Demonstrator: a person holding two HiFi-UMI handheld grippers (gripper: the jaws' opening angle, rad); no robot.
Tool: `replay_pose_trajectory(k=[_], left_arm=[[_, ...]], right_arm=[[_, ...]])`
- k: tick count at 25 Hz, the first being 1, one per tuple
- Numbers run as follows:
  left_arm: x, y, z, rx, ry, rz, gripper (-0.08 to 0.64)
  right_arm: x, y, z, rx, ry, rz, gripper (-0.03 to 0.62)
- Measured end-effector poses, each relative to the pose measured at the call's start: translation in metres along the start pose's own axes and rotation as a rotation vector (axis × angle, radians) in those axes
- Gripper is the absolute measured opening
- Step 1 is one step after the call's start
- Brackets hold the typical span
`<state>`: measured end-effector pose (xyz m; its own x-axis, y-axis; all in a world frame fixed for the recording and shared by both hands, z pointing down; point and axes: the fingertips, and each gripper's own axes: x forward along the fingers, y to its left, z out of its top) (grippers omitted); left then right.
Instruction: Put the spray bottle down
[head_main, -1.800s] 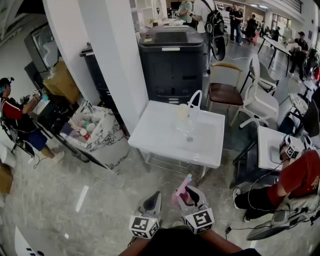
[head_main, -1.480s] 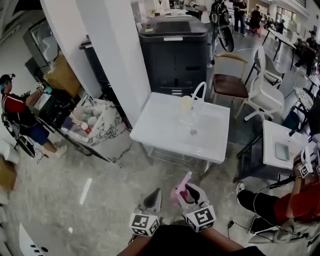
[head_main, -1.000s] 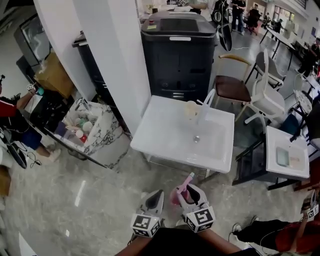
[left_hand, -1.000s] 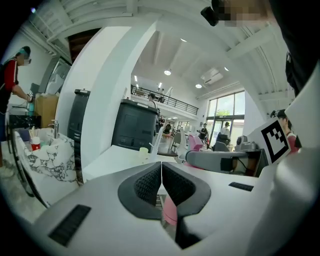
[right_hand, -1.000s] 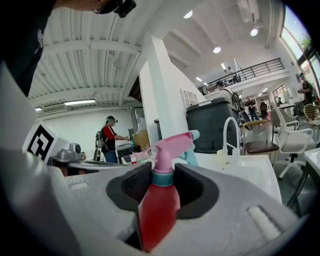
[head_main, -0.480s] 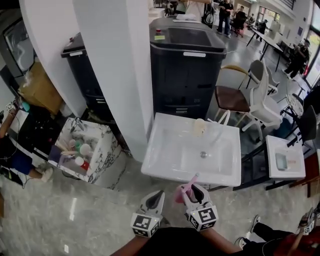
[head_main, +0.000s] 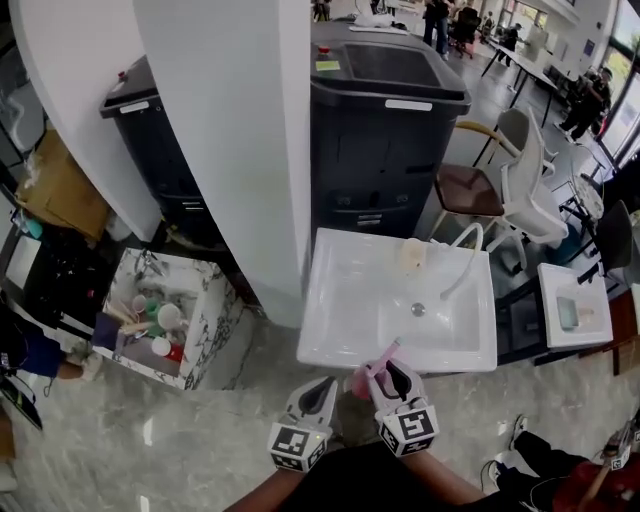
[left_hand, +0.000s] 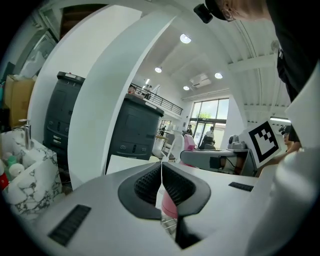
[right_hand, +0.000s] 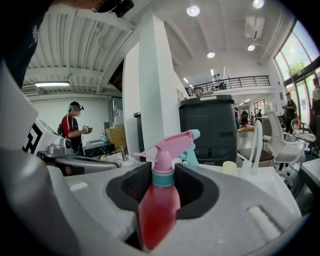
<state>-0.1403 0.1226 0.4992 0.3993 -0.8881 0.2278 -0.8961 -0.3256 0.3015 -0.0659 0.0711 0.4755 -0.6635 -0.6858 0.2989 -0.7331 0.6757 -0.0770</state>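
A pink spray bottle (right_hand: 159, 200) with a pink trigger head and pale blue nozzle stands upright between the jaws of my right gripper (right_hand: 160, 182), which is shut on its neck. In the head view the right gripper (head_main: 390, 385) holds the spray bottle (head_main: 370, 372) just before the front edge of a white sink (head_main: 340, 310). Beside it on the left, my left gripper (head_main: 318, 398) is shut with nothing in it. Its pads meet in the left gripper view (left_hand: 161, 182), where the bottle (left_hand: 170, 206) shows behind them.
On the sink's far side stand a white curved faucet (head_main: 462, 262) and a pale cup (head_main: 412, 254). A large black bin (head_main: 385, 130) is behind it, a white pillar (head_main: 240, 140) to its left. A marbled basin (head_main: 205, 330) holds several bottles. Chairs (head_main: 520, 180) stand at right.
Both grippers have come forward together to the white sink, which now lies right in front of them. The bottle stays gripped in the right gripper; the left stays shut.
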Motion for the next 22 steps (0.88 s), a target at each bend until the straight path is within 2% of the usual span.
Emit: replay_pose_trajectory(k=[8, 13, 22], left_arm=[[0.052, 0.041, -0.003, 0.007, 0.050, 0.009, 0.021], [0.099, 0.070, -0.002, 0.001, 0.113, 0.012, 0.021], [0.189, 0.109, 0.006, 0.025, 0.158, -0.003, 0.021]], right_arm=[[0.060, -0.041, -0.002, 0.043, -0.019, -0.009, 0.143], [0.113, -0.075, -0.004, 0.056, -0.004, -0.009, 0.143], [0.207, -0.126, 0.005, 0.016, 0.034, 0.001, 0.143]])
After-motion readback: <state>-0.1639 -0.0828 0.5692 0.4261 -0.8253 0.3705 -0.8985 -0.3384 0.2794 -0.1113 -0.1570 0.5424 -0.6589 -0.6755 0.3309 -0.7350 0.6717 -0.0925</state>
